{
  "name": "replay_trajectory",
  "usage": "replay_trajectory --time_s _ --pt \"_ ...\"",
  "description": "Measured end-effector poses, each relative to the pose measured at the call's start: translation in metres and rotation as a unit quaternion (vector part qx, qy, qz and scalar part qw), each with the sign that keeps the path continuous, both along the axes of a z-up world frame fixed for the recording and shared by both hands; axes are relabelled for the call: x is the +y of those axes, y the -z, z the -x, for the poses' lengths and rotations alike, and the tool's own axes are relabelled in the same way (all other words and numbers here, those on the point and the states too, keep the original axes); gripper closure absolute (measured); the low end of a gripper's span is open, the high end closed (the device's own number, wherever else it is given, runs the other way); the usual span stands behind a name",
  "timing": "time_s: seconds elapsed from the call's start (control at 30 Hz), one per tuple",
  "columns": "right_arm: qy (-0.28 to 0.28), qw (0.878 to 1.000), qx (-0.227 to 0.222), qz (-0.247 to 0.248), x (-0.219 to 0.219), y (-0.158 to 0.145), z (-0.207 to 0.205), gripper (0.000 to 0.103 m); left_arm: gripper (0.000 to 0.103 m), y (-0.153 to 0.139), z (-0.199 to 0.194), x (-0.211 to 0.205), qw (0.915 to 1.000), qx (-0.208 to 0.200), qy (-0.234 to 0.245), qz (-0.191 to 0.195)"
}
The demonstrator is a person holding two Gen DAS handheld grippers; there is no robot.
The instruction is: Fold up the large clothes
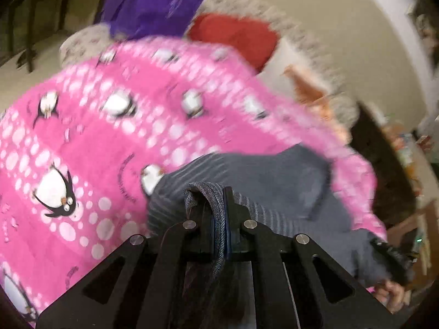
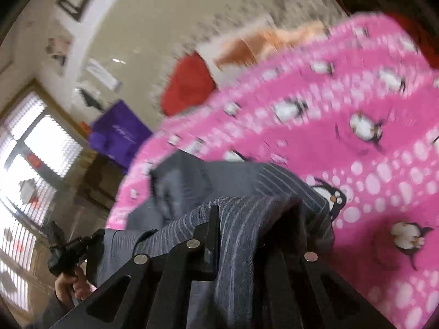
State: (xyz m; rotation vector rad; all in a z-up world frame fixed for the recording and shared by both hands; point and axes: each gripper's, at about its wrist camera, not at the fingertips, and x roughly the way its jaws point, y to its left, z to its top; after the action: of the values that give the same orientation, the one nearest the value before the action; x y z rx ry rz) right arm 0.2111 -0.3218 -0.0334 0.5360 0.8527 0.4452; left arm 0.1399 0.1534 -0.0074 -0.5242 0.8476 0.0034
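pink penguin blanket (image 1: 96, 126) covers the surface below you, with a red cushion (image 1: 236, 38) and purple bag (image 1: 156, 0) beyond. your left gripper (image 1: 219, 205) has its fingers clenched on a rolled edge of the grey garment (image 1: 260, 181). your right gripper (image 2: 255, 219) is draped in the same striped cloth; it looks gripped, but those fingers are buried, so you cannot tell. the garment hangs bunched between both hands, just over the blanket. judging by that, no fold is made yet: you must spread it flat first.
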Motion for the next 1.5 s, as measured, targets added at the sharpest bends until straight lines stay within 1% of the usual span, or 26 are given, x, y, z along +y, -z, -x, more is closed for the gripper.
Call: replay_trajectory --time_s 0.07,0.1,0.13,0.3,0.4,0.43,0.5,0.53,0.57,0.6,0.67,0.7,0.73,0.77,0.8,0.83,0.87,0.9,0.93,1.03,1.1,1.17,1.3,1.4,1.43,1.5 --pt "0.008 0.998 0.055 -0.002 0.001 0.028 -0.02 0.091 0.096 0.023 -0.009 -0.003 0.9995 0.029 0.001 -0.011" --pt "0.013 0.996 0.083 -0.015 -0.001 0.041 -0.027 0.091 0.096 0.029 -0.012 -0.002 0.9994 0.033 -0.001 -0.008" --pt "0.023 0.994 0.098 -0.048 -0.006 0.051 -0.029 0.091 0.096 0.033 -0.014 -0.002 0.9994 0.033 -0.001 -0.004" --pt "0.02 0.985 0.111 -0.132 -0.027 0.048 -0.024 0.067 0.093 0.032 -0.018 0.002 0.9979 0.043 0.049 0.0" --pt "0.019 0.984 0.101 -0.142 -0.04 0.036 -0.006 0.064 0.091 0.026 -0.017 0.008 0.995 0.042 0.091 0.0" --pt "0.014 0.985 0.096 -0.142 -0.043 0.031 0.0 0.064 0.088 0.022 -0.015 0.008 0.9941 0.045 0.098 0.0" --pt "0.012 0.989 0.083 -0.123 -0.049 0.018 0.019 0.064 0.08 0.012 -0.011 0.008 0.9914 0.042 0.122 -0.02" --pt "0.013 0.991 0.077 -0.113 -0.049 0.013 0.026 0.064 0.071 0.007 -0.006 0.007 0.9905 0.037 0.128 -0.031" --pt "0.012 0.994 0.066 -0.088 -0.05 0.005 0.037 0.064 0.054 0.002 -0.002 0.009 0.9901 0.033 0.128 -0.046" --pt "0.01 0.997 0.053 -0.06 -0.048 -0.001 0.046 0.064 0.048 -0.004 0.006 0.011 0.99 0.026 0.121 -0.068" --pt "0.004 1.0 0.016 0.024 -0.042 -0.018 0.071 0.064 0.046 -0.011 0.02 0.016 0.99 0.011 0.1 -0.099" --pt "0.003 0.997 -0.01 0.081 -0.036 -0.027 0.086 0.064 0.046 -0.019 0.035 0.018 0.9885 0.001 0.067 -0.135" --pt "-0.001 0.986 -0.044 0.159 -0.024 -0.036 0.105 0.064 0.046 -0.025 0.047 0.017 0.9867 -0.014 0.047 -0.155" --pt "-0.002 0.977 -0.059 0.205 -0.015 -0.038 0.116 0.074 0.047 -0.034 0.071 0.011 0.9839 -0.045 0.04 -0.168" --pt "-0.007 0.967 -0.07 0.244 -0.006 -0.038 0.127 0.089 0.047 -0.039 0.085 0.004 0.9811 -0.059 0.041 -0.18" --pt "-0.018 0.959 -0.078 0.271 0.004 -0.037 0.137 0.091 0.051 -0.042 0.1 -0.007 0.9774 -0.072 0.045 -0.194" --pt "-0.03 0.956 -0.086 0.28 0.012 -0.034 0.146 0.095 0.06 -0.04 0.116 -0.023 0.9751 -0.074 0.058 -0.201" --pt "-0.041 0.956 -0.088 0.275 0.017 -0.03 0.15 0.098 0.065 -0.036 0.123 -0.034 0.975 -0.067 0.073 -0.199" --pt "-0.05 0.958 -0.083 0.27 0.024 -0.024 0.15 0.098 0.068 -0.03 0.129 -0.044 0.9755 -0.058 0.088 -0.193" --pt "-0.052 0.965 -0.058 0.25 0.032 -0.007 0.134 0.099 0.068 -0.004 0.137 -0.08 0.9739 -0.026 0.134 -0.182" --pt "-0.055 0.972 -0.03 0.227 0.042 0.005 0.111 0.099 0.068 0.004 0.128 -0.094 0.9717 -0.011 0.139 -0.191" --pt "-0.061 0.973 -0.02 0.222 0.048 0.01 0.096 0.099 0.068 0.009 0.112 -0.099 0.9732 0.007 0.142 -0.181" --pt "-0.059 0.975 -0.04 0.211 0.056 -0.001 0.07 0.099 0.068 -0.009 0.082 -0.1 0.9752 -0.006 0.142 -0.17" --pt "-0.049 0.974 -0.029 0.218 0.058 -0.002 0.05 0.098 0.068 -0.019 0.064 -0.096 0.9767 -0.017 0.138 -0.164" --pt "-0.052 0.973 -0.011 0.223 0.059 0.003 0.043 0.098 0.068 -0.014 0.055 -0.096 0.976 -0.005 0.143 -0.164" --pt "-0.077 0.967 0.047 0.237 0.063 0.02 0.029 0.098 0.068 0.001 0.045 -0.097 0.9747 0.029 0.153 -0.161"
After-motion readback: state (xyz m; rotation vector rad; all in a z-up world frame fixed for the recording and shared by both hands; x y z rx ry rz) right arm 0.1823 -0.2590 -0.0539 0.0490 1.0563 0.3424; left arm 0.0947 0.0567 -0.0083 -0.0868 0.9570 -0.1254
